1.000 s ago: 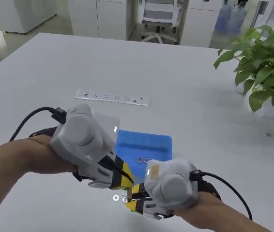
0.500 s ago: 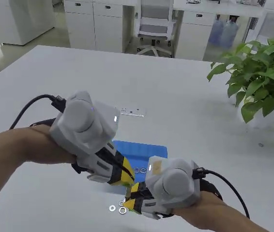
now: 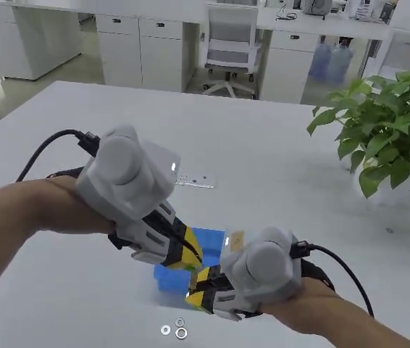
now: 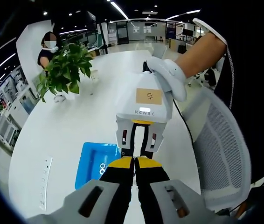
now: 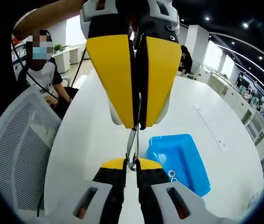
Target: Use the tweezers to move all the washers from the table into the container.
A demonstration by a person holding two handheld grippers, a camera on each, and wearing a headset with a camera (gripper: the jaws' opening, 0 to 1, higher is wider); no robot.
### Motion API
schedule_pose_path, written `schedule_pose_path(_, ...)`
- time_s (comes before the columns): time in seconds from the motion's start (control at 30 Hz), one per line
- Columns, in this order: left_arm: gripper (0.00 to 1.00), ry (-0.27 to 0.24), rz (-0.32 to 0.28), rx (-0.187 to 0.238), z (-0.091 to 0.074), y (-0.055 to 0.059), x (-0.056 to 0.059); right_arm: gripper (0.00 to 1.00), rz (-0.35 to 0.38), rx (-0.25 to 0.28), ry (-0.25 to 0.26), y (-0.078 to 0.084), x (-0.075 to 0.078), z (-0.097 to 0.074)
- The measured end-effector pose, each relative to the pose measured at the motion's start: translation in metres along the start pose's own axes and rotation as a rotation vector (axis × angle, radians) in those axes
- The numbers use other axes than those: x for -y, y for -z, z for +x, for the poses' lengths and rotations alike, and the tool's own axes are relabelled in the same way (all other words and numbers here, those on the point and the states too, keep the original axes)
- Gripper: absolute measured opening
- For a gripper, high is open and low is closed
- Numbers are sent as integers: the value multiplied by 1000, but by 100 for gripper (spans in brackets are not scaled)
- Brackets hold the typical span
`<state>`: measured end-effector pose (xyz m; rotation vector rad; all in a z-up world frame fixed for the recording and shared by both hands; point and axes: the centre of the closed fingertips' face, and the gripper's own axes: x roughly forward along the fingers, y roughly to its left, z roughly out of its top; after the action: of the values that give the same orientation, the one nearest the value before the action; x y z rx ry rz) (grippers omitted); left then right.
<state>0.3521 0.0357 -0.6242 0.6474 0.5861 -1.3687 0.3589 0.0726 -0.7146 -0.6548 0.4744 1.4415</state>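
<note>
Nose to nose now: left tongs [image 5: 137, 126] and right tongs [image 5: 131, 169] both clenched on the tweezers [image 5: 133, 145], which run lengthwise between them. Washers [image 3: 180, 332] lie on the bench [image 3: 277, 181] at six o'clock below the right tongs, container [image 3: 167, 278] near, at their twelve.

From the left gripper view, the white right tool [image 4: 140, 148] carries small grey printed letters [image 4: 144, 113] that read roughly "XENSE". Just above them sits a tan paper sticker [image 4: 149, 96] with a handwritten mark I can't make out. In the head view it is too small to read.
</note>
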Motion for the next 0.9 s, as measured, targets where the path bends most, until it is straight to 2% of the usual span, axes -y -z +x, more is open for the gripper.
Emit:
schedule_pose_path(0.5,5,-23,13,4,-2,2,-30,10,-4,2,12,-2,31,4)
schedule_pose_path(0.9,5,-36,11,1,3,14,-54,10,0,-3,8,4,54,18)
